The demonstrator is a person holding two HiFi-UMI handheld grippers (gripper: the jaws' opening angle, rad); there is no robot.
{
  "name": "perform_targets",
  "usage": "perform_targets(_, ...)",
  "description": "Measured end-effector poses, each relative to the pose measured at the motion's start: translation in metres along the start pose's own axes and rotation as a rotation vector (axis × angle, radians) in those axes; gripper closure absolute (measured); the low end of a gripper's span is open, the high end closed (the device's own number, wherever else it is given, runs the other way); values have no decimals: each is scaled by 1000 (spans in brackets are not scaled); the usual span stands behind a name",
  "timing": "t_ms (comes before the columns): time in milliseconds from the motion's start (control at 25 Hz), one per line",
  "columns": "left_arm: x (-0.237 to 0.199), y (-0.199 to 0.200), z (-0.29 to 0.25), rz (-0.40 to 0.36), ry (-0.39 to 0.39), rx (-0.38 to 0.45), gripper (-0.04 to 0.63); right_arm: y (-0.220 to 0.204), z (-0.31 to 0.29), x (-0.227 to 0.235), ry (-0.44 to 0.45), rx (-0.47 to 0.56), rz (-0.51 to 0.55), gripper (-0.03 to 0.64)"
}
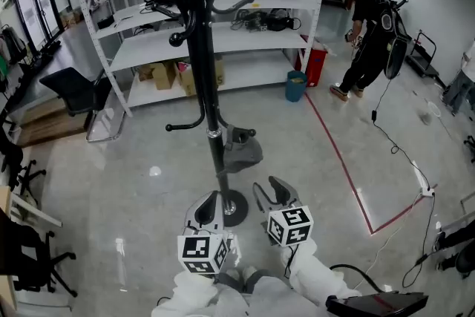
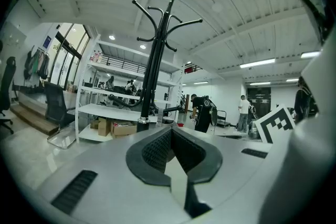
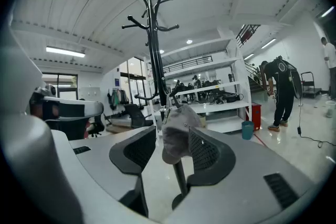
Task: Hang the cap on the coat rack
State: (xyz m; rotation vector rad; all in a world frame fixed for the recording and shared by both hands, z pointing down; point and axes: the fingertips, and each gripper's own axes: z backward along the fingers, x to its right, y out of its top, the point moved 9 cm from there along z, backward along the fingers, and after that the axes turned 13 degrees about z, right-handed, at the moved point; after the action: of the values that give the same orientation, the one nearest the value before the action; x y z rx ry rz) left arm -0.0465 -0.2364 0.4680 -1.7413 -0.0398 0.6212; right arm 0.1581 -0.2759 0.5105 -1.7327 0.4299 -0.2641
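The cap point(image 1: 242, 151), grey, hangs on a low hook of the black coat rack point(image 1: 200, 48), just right of the pole and above its round base point(image 1: 236, 210). The right gripper point(image 1: 272, 191) is near the cap, on its near right side, with its jaws spread wide and nothing clamped. In the right gripper view the cap shows through the gap between them, on the hook beyond. From the head view the gripper appears clear of the cap. The left gripper point(image 1: 214, 200) is held low beside the rack's base, left of the right gripper. Its jaws meet at the tips and nothing is between them. Each gripper carries its marker cube at the near end. Behind the rack stands white shelving point(image 1: 245, 37) with boxes and cables. A blue bin point(image 1: 295, 85) sits at its right end. A person point(image 1: 367, 41) in black stands at the far right, and a red line point(image 1: 341, 159) runs across the floor.
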Motion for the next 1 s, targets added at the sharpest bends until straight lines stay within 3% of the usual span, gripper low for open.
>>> perform_targets(320,20,-20,-9,-19,-71,-52,595,-4,30,-10,-4,-8,10,428)
perform_targets(480,27,-23,-12,-25,-79,-74,595,4,37,-14,-32,-1,45,554)
perform_targets(560,29,-22,-12,-23,-78,-70,595,9,40,-14,-53,8,72,585)
perform_targets(1000,35,-28,1,-16,-61,-53,595,11,50,-19,-38,28,66,603)
